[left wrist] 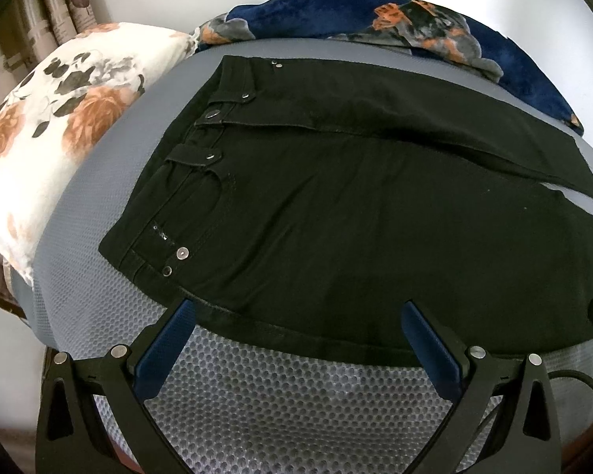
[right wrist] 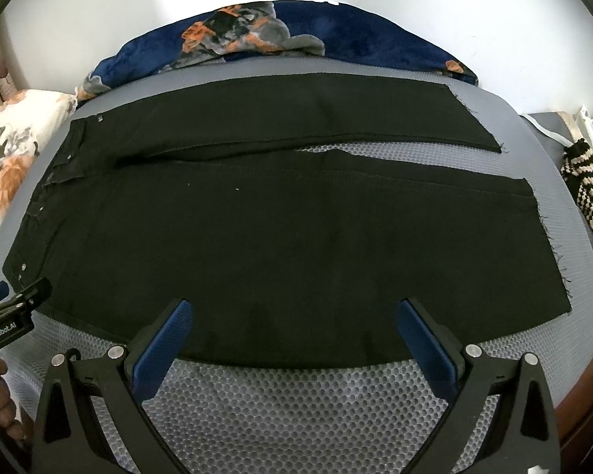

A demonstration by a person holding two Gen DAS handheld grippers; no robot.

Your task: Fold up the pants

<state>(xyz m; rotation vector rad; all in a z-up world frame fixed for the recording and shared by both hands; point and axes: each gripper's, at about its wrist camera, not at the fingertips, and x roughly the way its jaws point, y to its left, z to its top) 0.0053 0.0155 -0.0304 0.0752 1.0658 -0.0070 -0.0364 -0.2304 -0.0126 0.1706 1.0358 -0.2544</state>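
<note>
Across a grey mesh-covered bed (right wrist: 304, 403), black pants (right wrist: 280, 237) lie spread flat, waistband to the left and both legs running out to the right. The two legs are parted by a narrow wedge of grey mesh towards the cuffs, and the far leg lies slightly over the near one close to the crotch. Frayed threads show along the cut hems at the right. In the left wrist view the waistband's metal button (left wrist: 213, 113) and rivets are plain to see.

Near the front edge of the pants, the left gripper (left wrist: 298, 312) has its jaws spread wide, blue pads just over the near hem of the fabric near the hip, holding nothing. The right gripper (right wrist: 294, 310) is likewise wide open, its pads poised over the near edge of the near leg, gripping nothing. From the right wrist view the left gripper appears at the far left by the waistband corner, with part of a hand (right wrist: 2, 403) below it.

At the left sits a floral pillow (left wrist: 47, 126); along the far side lies a dark blue blanket (right wrist: 359, 39) with orange and grey patches. To the right, a black-and-cream knitted item (right wrist: 591, 193) rests beside the bed.
</note>
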